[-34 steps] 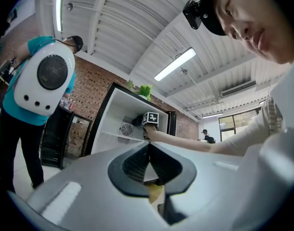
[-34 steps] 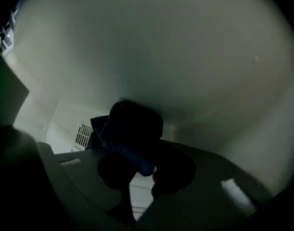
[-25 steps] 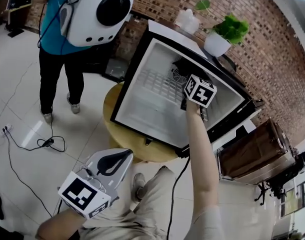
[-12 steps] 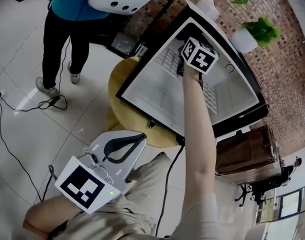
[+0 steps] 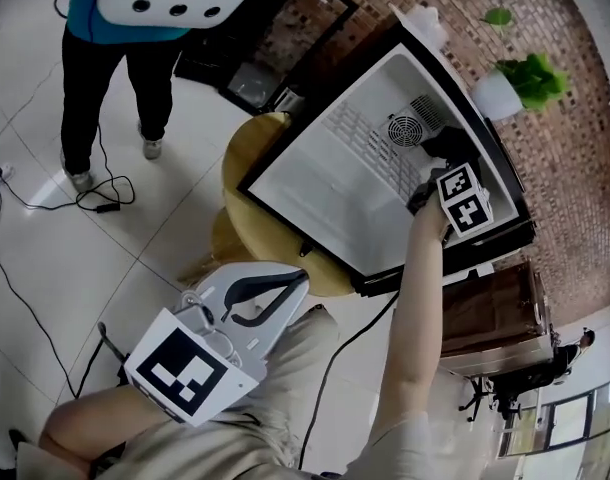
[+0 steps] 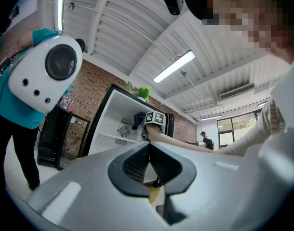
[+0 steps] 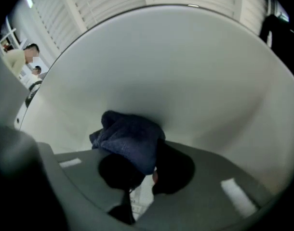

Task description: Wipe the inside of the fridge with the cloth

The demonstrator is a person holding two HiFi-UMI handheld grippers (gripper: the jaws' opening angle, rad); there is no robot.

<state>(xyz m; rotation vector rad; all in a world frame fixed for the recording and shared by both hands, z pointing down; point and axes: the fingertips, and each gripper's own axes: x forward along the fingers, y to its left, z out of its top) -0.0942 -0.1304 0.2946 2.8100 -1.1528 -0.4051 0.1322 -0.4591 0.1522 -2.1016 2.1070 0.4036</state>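
Two grippers, only one of them working. Your right gripper point(image 5: 437, 164) is inside the small white-lined fridge with the black frame point(image 5: 285, 193). Its jaws are clamped on the bunched dark blue terry cloth point(image 7: 130, 139). The cloth sits up against the fridge's white inner wall, deep at the back, just beside the round fan grille point(image 5: 405, 130) on the side nearer the fridge's right edge. Your right forearm reaches in through the open front.

Your left gripper point(image 6: 149, 150) is outside the fridge, well in front of its opening, down by your lap. Its jaws are pressed together with nothing between them, and they point toward the fridge.

The fridge stands on a round yellow wooden counter point(image 5: 237, 173). A green plant in a white pot point(image 5: 513, 80) sits on top of the fridge. A person in a teal shirt point(image 5: 80, 13) stands on the floor well off the fridge's left side.
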